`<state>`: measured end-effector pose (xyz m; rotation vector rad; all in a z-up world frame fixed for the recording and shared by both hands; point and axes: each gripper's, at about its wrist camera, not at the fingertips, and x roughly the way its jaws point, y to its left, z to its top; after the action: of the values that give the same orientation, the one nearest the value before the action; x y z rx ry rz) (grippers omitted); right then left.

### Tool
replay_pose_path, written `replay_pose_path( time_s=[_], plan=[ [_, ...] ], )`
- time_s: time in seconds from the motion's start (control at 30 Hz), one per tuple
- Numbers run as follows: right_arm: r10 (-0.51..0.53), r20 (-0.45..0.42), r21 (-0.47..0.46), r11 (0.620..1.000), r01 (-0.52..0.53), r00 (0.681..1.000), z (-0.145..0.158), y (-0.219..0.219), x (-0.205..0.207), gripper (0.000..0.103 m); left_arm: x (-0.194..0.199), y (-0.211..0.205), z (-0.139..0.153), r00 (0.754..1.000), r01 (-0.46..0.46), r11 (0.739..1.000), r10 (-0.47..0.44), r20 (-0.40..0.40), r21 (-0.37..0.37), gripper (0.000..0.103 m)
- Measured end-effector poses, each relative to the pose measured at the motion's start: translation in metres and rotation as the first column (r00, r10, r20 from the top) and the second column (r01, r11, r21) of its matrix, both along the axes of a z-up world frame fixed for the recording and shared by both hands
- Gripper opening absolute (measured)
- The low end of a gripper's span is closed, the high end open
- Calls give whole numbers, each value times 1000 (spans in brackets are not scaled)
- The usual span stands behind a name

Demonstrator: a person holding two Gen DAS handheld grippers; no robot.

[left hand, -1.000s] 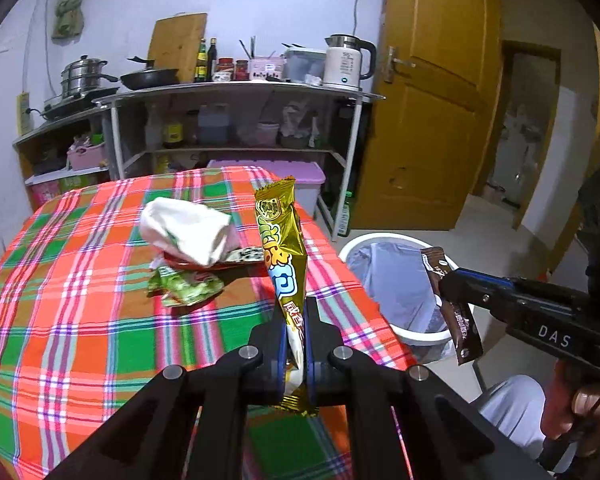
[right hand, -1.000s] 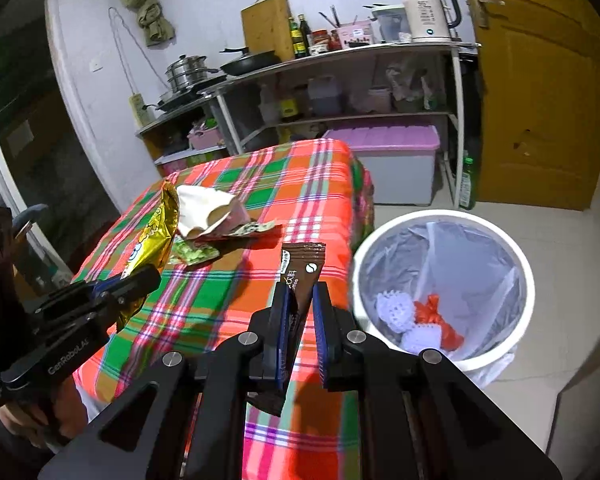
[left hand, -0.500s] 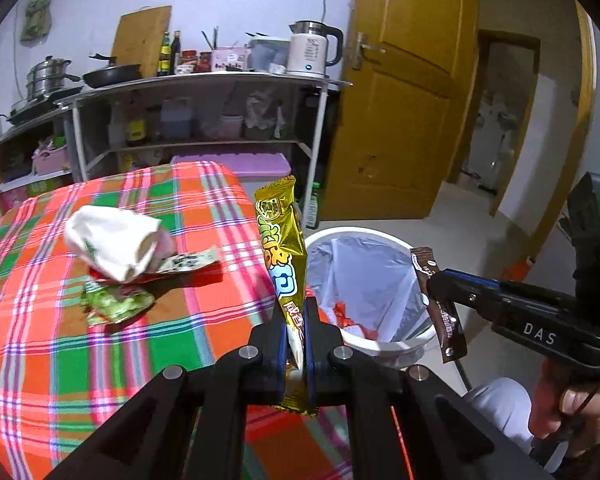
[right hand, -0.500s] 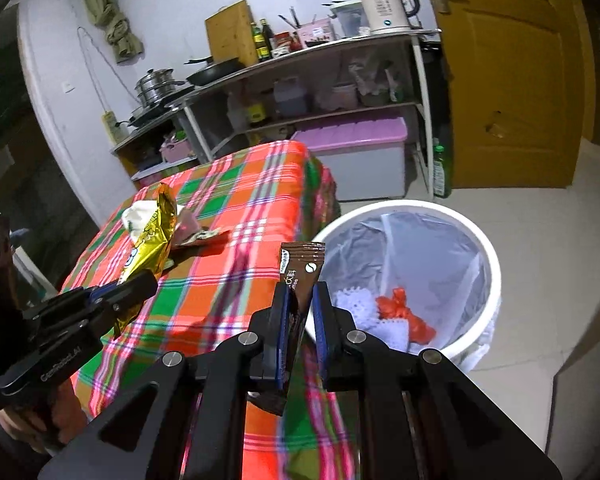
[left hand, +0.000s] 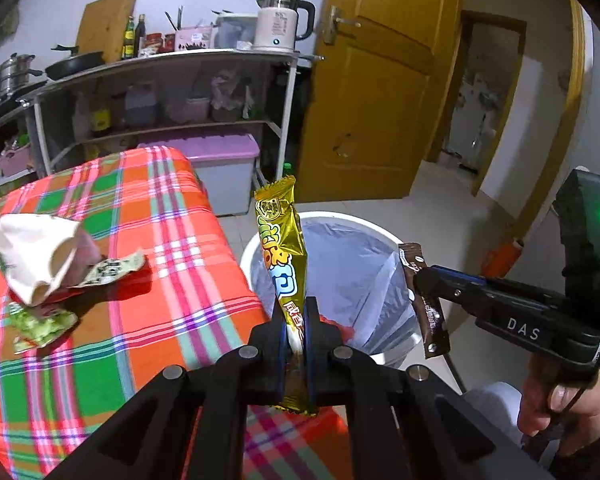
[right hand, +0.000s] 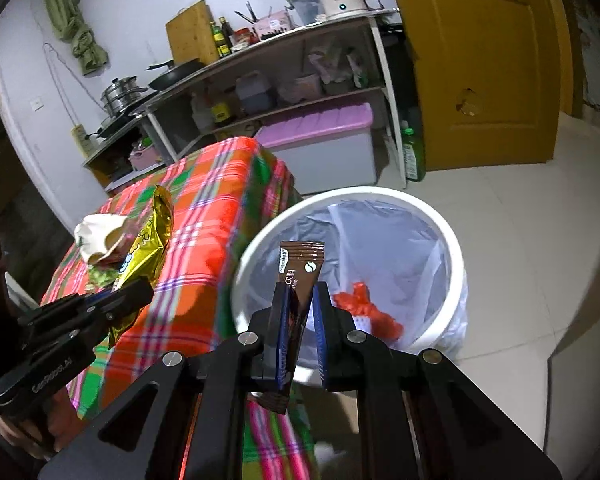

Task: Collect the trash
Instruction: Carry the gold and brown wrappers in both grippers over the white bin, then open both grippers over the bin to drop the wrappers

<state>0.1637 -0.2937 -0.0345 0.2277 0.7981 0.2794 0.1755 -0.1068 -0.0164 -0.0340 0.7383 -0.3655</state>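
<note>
My left gripper (left hand: 294, 312) is shut on a gold snack wrapper (left hand: 282, 248) that stands upright, near the table's right edge beside the white bin (left hand: 380, 236). My right gripper (right hand: 300, 300) holds a brown coffee sachet (right hand: 300, 276) in front of the bin's (right hand: 454, 248) near rim; its jaws stand a little apart, with the sachet against the left one. The bin has a clear liner and red trash (right hand: 360, 308) inside. A white crumpled wrapper (left hand: 32, 252) and a green wrapper (left hand: 40, 326) lie on the plaid table (left hand: 140, 320).
A metal shelf rack (left hand: 160, 92) with a kettle (left hand: 280, 20), pans and bottles stands behind the table. A purple-lidded storage box (right hand: 320, 152) sits under it. A yellow door (left hand: 380, 100) is behind the bin. Tiled floor (right hand: 520, 220) surrounds the bin.
Both grippers have moved right, from over the table toward the bin, carrying their wrappers. The right gripper's jaws have spread a little around the sachet.
</note>
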Motion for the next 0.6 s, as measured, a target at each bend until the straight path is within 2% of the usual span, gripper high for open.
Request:
replay_pose_path(
  time_s=[0.4, 0.6],
  plan=[
    [-22, -71, 2, 1000, 22, 997, -28, -14, 29, 13, 38, -22, -24, 996, 38, 999, -39, -79, -9, 7],
    [-30, -108, -10, 1000, 29, 994, -42, -18, 42, 13, 59, -26, -37, 989, 31, 999, -34, -144, -24, 9]
  ],
)
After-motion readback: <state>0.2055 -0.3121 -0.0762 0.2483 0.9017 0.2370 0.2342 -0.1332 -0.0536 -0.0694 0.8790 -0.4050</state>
